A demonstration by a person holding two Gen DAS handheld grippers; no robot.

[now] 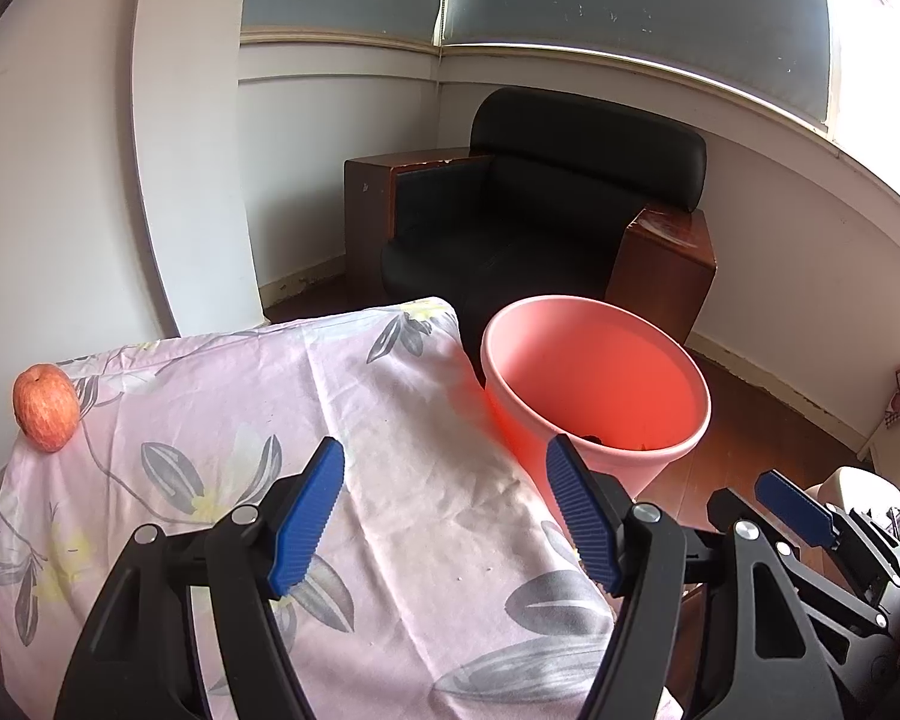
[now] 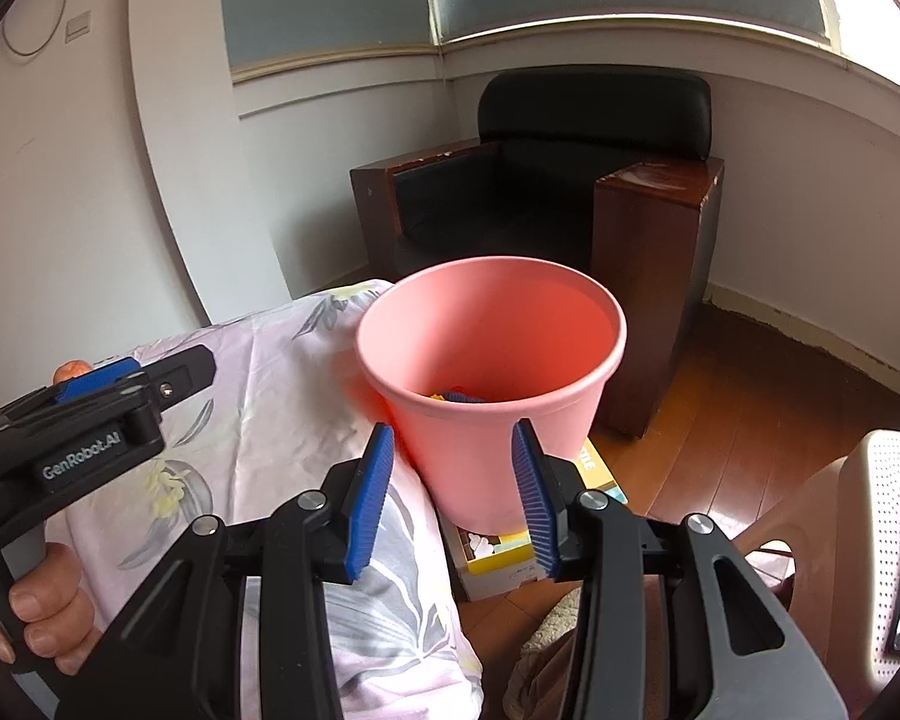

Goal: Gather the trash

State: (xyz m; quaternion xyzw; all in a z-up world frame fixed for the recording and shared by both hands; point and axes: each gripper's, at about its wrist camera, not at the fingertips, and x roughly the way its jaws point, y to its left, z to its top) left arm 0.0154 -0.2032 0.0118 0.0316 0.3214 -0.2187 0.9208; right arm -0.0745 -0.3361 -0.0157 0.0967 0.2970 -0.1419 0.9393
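Both claws gape wide and hold nothing: left claw (image 1: 444, 510) over the tabletop (image 1: 390, 432), right claw (image 2: 453, 498) facing the bin (image 2: 492, 384). The bin stands just beside the tabletop's edge, scraps at its bottom. Only an apple (image 1: 46, 407) remains, far left corner. I'd judge it firm, smooth, rollable: pinch it across its widest middle.
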